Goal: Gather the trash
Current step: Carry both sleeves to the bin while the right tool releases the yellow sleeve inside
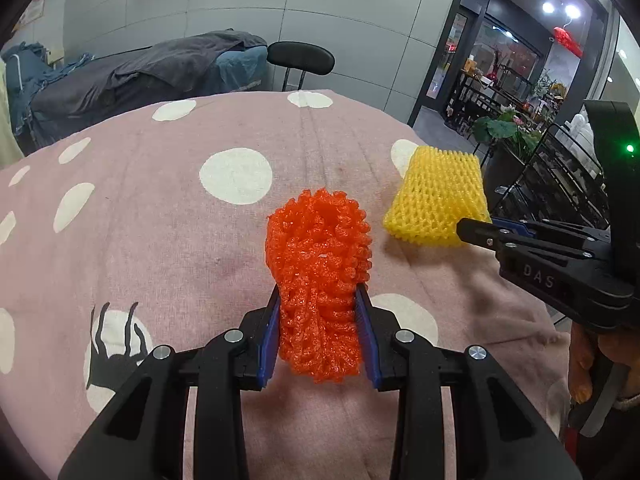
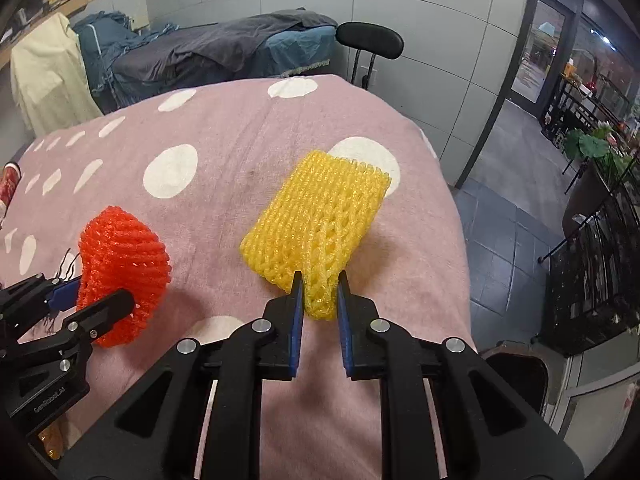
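Left wrist view: the left tool (image 1: pixel 318 300) grips an orange foam net (image 1: pixel 320 264) between its blue pads, squeezing the net's lower half so the mesh bunches up and flares above the fingertips. The net looks lifted off the pink polka-dot cloth (image 1: pixel 160 220) that covers the desk, with a faint shadow on the cloth beneath it. To the right, a yellow foam net (image 1: pixel 436 196) lies partly over a white dot, and the right tool (image 1: pixel 476 234) reaches in from the right edge with its tip at the net's near corner. A hand (image 1: pixel 588 364) shows below that tool.

In the right wrist view, the right tool (image 2: pixel 318 292) pinches the near corner of the yellow foam net (image 2: pixel 320 212) between its narrow-set blue pads; the mesh there is drawn into a thin tongue. The rest of the net slants away over the pink polka-dot cloth (image 2: pixel 220 152), near the desk's right edge. On the left, the left tool (image 2: pixel 96 298) holds the orange foam net (image 2: pixel 124 256), which stands apart from the yellow one.

Beyond the desk are a black chair (image 2: pixel 370 42) and a cot heaped with dark blankets (image 2: pixel 224 48) against a grey panelled wall.
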{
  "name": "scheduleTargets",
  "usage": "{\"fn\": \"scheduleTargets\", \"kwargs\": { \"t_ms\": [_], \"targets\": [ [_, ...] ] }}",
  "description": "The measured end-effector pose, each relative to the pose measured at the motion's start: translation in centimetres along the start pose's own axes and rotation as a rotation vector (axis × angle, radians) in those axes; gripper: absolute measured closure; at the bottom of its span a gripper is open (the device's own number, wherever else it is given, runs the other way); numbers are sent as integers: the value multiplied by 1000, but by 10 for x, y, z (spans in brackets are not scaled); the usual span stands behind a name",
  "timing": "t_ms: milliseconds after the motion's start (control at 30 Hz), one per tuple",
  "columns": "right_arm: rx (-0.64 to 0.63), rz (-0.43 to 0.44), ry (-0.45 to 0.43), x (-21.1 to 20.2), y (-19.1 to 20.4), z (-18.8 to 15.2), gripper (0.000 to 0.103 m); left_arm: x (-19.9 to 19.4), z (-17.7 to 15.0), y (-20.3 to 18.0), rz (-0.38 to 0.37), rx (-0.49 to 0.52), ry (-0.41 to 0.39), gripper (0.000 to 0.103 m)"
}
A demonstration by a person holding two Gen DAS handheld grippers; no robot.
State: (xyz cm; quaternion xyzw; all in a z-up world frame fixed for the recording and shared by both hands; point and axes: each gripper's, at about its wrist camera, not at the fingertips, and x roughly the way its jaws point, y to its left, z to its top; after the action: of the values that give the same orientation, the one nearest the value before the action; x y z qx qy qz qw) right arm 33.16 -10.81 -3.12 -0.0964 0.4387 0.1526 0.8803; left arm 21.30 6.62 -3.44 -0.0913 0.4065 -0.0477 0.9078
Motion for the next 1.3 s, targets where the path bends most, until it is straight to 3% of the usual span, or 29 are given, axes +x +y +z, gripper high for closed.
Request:
{"fn": "scheduleTargets", "kwargs": {
  "t_ms": [367, 700, 1000, 1300],
  "targets": [
    [176, -21, -74, -71, -61, -64, 87, -26, -26, -50, -78, 31, -33, 69],
    [350, -81, -89, -101, -124, -124, 87, -33, -38, -102, -173, 98, -33, 69],
    [511, -181, -23, -94, -185, -182, 87, -31, -47, -152, -254, 196, -8, 69],
    [631, -228, 117, -49, -230, -232, 84, -18, -63, -208, -311, 318, 42, 69]
  ]
}}
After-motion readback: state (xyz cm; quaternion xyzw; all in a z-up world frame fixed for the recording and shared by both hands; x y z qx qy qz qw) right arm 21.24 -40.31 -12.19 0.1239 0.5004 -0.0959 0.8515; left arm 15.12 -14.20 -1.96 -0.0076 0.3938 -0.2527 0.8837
